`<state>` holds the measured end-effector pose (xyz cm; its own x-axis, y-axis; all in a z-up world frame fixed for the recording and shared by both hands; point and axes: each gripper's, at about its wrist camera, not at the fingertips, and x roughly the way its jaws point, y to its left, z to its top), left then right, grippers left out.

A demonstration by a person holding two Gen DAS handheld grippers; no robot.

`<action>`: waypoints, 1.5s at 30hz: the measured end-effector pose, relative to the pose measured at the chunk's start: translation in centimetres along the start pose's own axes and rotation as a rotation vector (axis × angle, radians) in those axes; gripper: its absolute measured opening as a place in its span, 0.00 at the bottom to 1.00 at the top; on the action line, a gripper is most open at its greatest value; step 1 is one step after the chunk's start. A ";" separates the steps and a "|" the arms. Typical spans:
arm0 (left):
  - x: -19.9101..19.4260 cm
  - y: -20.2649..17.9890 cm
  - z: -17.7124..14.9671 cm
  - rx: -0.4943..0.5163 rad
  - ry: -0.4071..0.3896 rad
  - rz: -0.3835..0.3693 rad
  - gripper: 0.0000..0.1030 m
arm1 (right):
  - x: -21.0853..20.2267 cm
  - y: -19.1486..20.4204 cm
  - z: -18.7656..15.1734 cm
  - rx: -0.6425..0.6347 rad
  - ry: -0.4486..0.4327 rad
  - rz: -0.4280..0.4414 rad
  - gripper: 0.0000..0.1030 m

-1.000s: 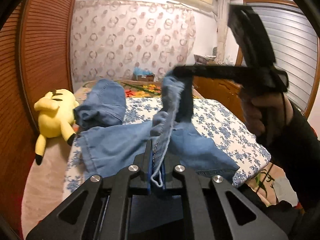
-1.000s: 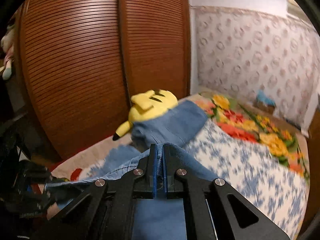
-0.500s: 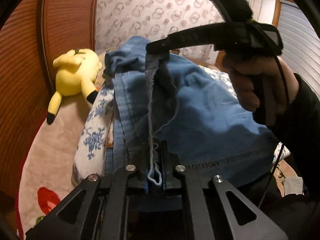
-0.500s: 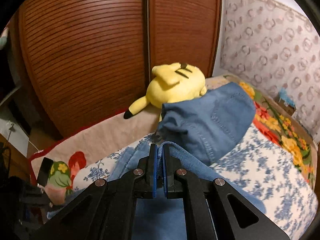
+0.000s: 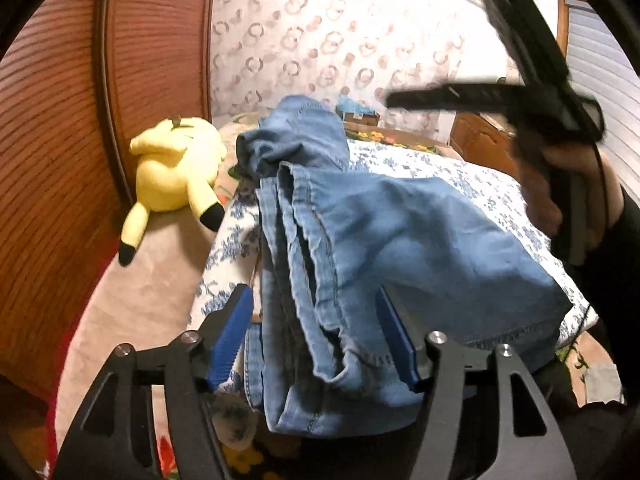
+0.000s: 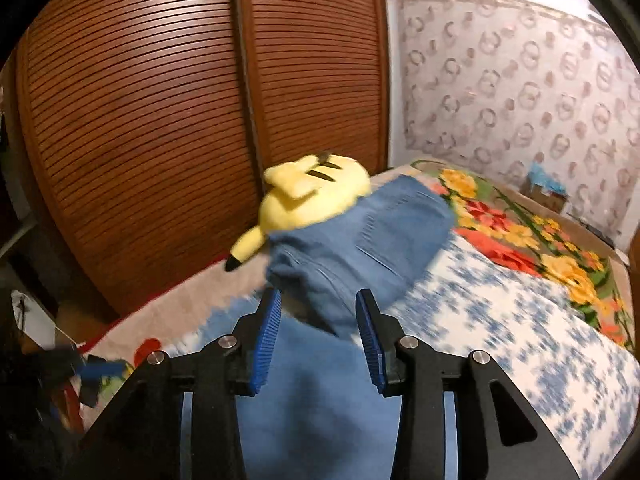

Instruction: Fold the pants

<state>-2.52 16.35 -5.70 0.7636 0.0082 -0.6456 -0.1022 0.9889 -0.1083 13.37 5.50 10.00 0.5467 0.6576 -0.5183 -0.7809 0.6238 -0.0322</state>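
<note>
Blue denim pants (image 5: 384, 236) lie folded over on the bed's blue-flowered cover (image 5: 472, 176). My left gripper (image 5: 316, 336) is opening, its blue pads apart on either side of the bunched hem edge without pressing it. The right gripper (image 5: 394, 100), held in a hand, hangs above the pants at the right, blurred. In the right wrist view, my right gripper (image 6: 318, 336) is opening too, with the pants (image 6: 360, 240) lying loose beneath and beyond its blue pads. The waist end (image 6: 384, 220) rests beside the plush toy.
A yellow plush toy (image 5: 176, 164) lies at the bed's left side against the slatted wooden wardrobe (image 6: 160, 100). A flowered blanket (image 6: 520, 236) covers the far end of the bed. A small box (image 5: 358, 114) stands by the patterned wall.
Both grippers were shut on the denim and have let go, jaws spreading. The pants have dropped onto the bed. The right gripper has lifted away from the fabric.
</note>
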 end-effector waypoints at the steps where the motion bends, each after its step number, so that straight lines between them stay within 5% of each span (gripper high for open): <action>1: 0.0 -0.2 0.2 0.009 -0.004 0.000 0.68 | -0.8 -0.7 -1.1 0.002 0.006 -0.019 0.39; 10: 0.9 -2.3 1.1 0.055 -0.019 -0.030 0.77 | -6.7 -5.3 -9.6 0.101 0.066 -0.101 0.43; 22: 1.7 -4.5 1.6 0.058 -0.046 -0.014 0.77 | -8.4 -5.0 -12.9 0.175 0.123 -0.165 0.43; 42: 2.8 -4.6 0.9 0.060 -0.016 -0.011 0.77 | -1.7 -8.2 -13.9 0.337 0.189 0.013 0.49; 45: 2.8 -4.7 0.8 0.060 -0.013 -0.016 0.77 | -1.1 -8.0 -13.5 0.313 0.188 0.021 0.25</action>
<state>0.66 11.86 -6.39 0.7732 -0.0058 -0.6341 -0.0520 0.9960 -0.0724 14.93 -5.94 -0.70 0.4440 0.6008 -0.6648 -0.6453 0.7291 0.2280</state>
